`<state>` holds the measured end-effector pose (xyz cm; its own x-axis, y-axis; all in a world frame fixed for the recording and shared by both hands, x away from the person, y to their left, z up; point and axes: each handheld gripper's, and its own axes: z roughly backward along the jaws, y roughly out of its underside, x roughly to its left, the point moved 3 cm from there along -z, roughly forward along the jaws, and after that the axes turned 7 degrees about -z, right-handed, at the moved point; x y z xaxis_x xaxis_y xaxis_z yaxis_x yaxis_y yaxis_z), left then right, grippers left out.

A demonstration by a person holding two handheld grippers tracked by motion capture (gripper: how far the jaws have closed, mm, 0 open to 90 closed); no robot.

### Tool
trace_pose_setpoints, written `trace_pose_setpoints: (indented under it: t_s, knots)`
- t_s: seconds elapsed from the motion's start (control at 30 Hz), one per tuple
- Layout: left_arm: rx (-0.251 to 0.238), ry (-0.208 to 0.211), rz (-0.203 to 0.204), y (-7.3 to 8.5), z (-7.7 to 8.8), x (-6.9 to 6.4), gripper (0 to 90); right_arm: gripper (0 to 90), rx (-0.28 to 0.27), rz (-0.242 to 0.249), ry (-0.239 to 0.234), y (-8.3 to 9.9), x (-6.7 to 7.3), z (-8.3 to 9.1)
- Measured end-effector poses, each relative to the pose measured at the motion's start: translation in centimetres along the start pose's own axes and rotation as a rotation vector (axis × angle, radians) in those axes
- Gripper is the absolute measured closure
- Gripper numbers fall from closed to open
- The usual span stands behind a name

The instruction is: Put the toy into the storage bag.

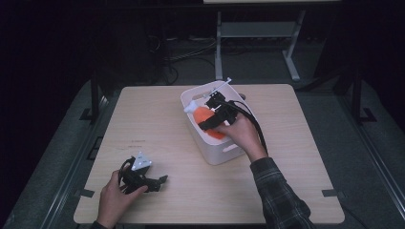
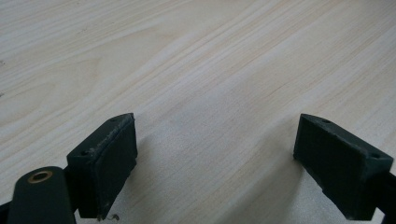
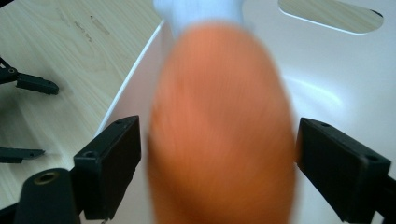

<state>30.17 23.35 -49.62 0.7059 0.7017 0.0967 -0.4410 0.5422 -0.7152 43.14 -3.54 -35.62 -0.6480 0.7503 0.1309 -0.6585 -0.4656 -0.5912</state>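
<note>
A white plastic bin [image 1: 220,155] stands on the wooden table [image 1: 153,119], right of the middle. My right gripper [image 1: 210,114] reaches down into it. In the right gripper view a blurred orange rounded thing [image 3: 219,130] with a white end [image 3: 201,11] sits between the jaws of the right gripper [image 3: 219,163]; a thin gap shows at the left pad, so the jaws stand open around it. The same orange thing [image 1: 206,119] lies inside the bin. My left gripper [image 1: 160,182] rests near the table's front left; its jaws [image 2: 215,163] are wide open over bare wood.
A white stick-like piece [image 1: 223,84] pokes over the bin's far rim. The bin's wall [image 3: 322,70] has a handle slot [image 3: 327,14]. The left gripper [image 3: 25,119] also appears far off in the right gripper view. Dark floor and table legs lie beyond the far edge.
</note>
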Motion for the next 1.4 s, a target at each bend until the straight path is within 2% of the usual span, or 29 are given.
trace_pose_setpoints:
  t_s: [0.17,0.37,0.77,0.93,1.4]
  knots:
    - [0.001,-0.001,0.0,0.0,0.0,0.0,12.5,14.5,-0.007,0.001,-0.007,0.1,0.0,0.3]
    - [0.0,0.0,0.001,0.0,0.0,0.0,12.5,14.5,-0.024,0.003,-0.003,0.8,-0.8,1.1]
    - [-0.003,0.0,0.004,0.0,0.0,0.0,12.5,14.3,-0.076,0.001,0.023,2.5,-2.8,4.0]
    - [-0.002,0.0,0.004,0.0,0.0,0.0,12.6,14.1,-0.1,-0.015,0.033,3.2,-3.6,5.3]
    - [-0.004,0.0,0.005,0.0,0.0,0.0,12.6,13.6,-0.132,-0.038,0.052,6.0,-5.6,8.0]
